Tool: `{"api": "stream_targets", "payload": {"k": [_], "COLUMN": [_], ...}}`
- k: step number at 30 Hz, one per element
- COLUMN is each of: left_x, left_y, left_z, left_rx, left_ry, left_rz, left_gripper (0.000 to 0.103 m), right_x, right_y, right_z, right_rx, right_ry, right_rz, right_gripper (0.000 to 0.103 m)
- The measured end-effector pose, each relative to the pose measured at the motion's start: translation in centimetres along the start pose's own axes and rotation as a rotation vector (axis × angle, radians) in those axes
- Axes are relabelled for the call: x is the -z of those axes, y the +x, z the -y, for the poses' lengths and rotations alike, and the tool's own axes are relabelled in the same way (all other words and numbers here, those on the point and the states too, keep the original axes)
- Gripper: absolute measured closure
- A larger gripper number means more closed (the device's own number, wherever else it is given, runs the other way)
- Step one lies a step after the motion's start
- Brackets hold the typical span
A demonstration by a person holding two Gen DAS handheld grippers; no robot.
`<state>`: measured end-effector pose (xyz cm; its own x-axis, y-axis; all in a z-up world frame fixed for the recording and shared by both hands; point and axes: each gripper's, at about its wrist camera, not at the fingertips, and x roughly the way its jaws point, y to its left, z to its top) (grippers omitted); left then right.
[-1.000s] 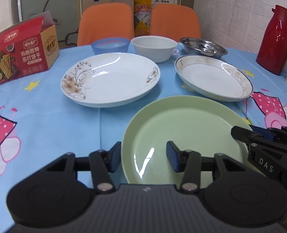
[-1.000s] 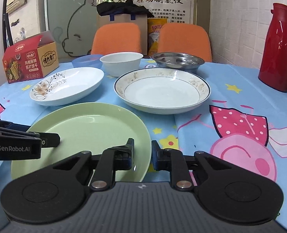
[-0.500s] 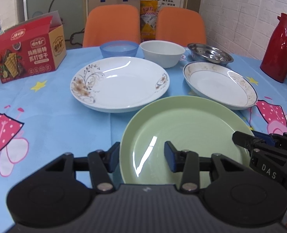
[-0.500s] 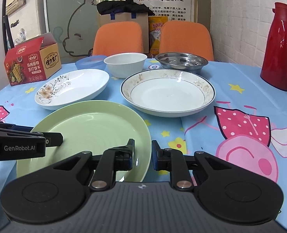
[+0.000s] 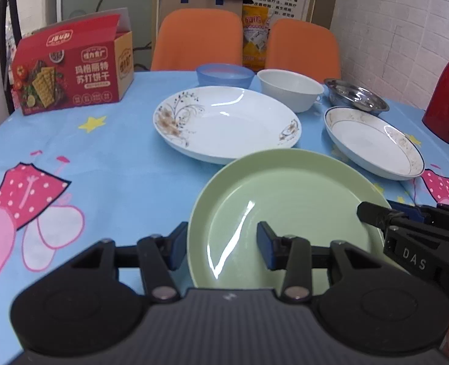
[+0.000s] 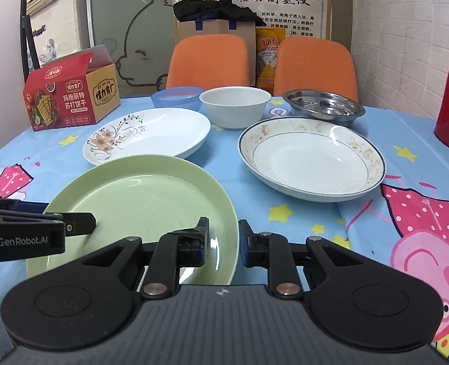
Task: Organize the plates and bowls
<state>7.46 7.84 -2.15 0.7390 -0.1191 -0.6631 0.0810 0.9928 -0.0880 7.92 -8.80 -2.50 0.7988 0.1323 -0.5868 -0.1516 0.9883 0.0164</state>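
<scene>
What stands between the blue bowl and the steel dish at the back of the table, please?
The white bowl stands between the blue bowl and the steel dish, clearest in the right wrist view.

Three plates, three bowls, two chairs, one box.

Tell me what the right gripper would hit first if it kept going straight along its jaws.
Likely the green plate: its right rim already sits between the opening jaws of the right gripper. Beyond that comes bare tablecloth, then perhaps the gold-rimmed plate; depth is unclear.
</scene>
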Motion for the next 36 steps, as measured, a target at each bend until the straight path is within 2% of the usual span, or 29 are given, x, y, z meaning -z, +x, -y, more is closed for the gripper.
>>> {"api": "stream_targets", "payload": {"k": [6, 7, 8, 9, 12, 13, 15, 16, 18, 21, 22, 23, 24, 25, 26, 30, 36], "left_x": [0.2, 0.3, 0.4, 0.5, 1.1, 1.2, 1.2, 1.3, 1.2, 1.1, 1.1, 1.0, 0.9, 0.8, 0.7, 0.6, 0.4], "left_y": [0.5, 0.5, 0.4, 0.4, 0.1, 0.1, 0.1, 0.1, -0.1, -0.2, -0.2, -0.2, -0.3, -0.3, -0.3, -0.8, -1.5], "left_z": [-0.4, -0.4, -0.4, -0.5, -0.3, -0.2, 0.2, 0.2, 0.1, -0.2, -0.3, -0.4, -0.4, -0.5, -0.7, -2.3, -5.7], "left_rx": [0.019, 0.022, 0.017, 0.013, 0.013, 0.022, 0.027, 0.023, 0.008, 0.005, 0.004, 0.004, 0.002, -0.003, -0.011, -0.051, -0.13], "left_ry": [-0.006, -0.001, 0.003, 0.007, 0.042, 0.044, 0.051, 0.047, 0.041, 0.032, 0.031, 0.024, 0.019, 0.017, 0.014, -0.011, -0.041], "left_rz": [-0.021, -0.022, -0.023, -0.023, -0.008, -0.008, -0.006, -0.001, 0.003, -0.001, -0.001, -0.004, -0.007, -0.011, -0.012, -0.008, 0.003], "left_gripper": [0.06, 0.06, 0.054, 0.043, 0.042, 0.042, 0.043, 0.043, 0.052, 0.059, 0.061, 0.067, 0.071, 0.071, 0.071, 0.071, 0.071], "right_x": [0.8, 0.8, 0.8, 1.0, 1.7, 1.9, 2.2, 2.6, 2.6, 2.5, 2.4, 2.3, 2.2, 2.2, 2.1, 2.1, 1.4], "right_y": [0.6, 0.5, 0.5, 0.3, -0.4, -0.6, -0.2, -0.2, -0.2, -0.6, -0.8, -0.9, -0.9, -0.9, -0.9, -1.0, -0.3], "right_z": [0.3, 0.4, 0.5, 0.5, 0.1, -0.2, -0.9, -1.4, -1.4, -1.4, -1.4, -1.2, -0.9, -0.6, -0.4, -1.6, -4.8], "right_rx": [-0.028, -0.032, -0.035, -0.043, -0.072, -0.083, -0.105, -0.089, -0.106, -0.123, -0.087, -0.071, -0.07, -0.068, -0.067, -0.081, -0.151], "right_ry": [0.015, 0.018, 0.023, 0.028, 0.005, -0.01, -0.044, -0.076, -0.063, -0.066, -0.05, -0.044, -0.036, -0.019, 0.0, -0.005, -0.03], "right_rz": [-0.021, -0.02, -0.023, -0.023, -0.018, -0.021, -0.048, -0.027, -0.023, 0.0, 0.002, 0.003, 0.002, -0.001, -0.007, -0.008, 0.005], "right_gripper": [0.065, 0.062, 0.059, 0.056, 0.023, 0.0, 0.0, 0.0, 0.0, 0.0, 0.006, 0.019, 0.024, 0.033, 0.035, 0.035, 0.035]}}
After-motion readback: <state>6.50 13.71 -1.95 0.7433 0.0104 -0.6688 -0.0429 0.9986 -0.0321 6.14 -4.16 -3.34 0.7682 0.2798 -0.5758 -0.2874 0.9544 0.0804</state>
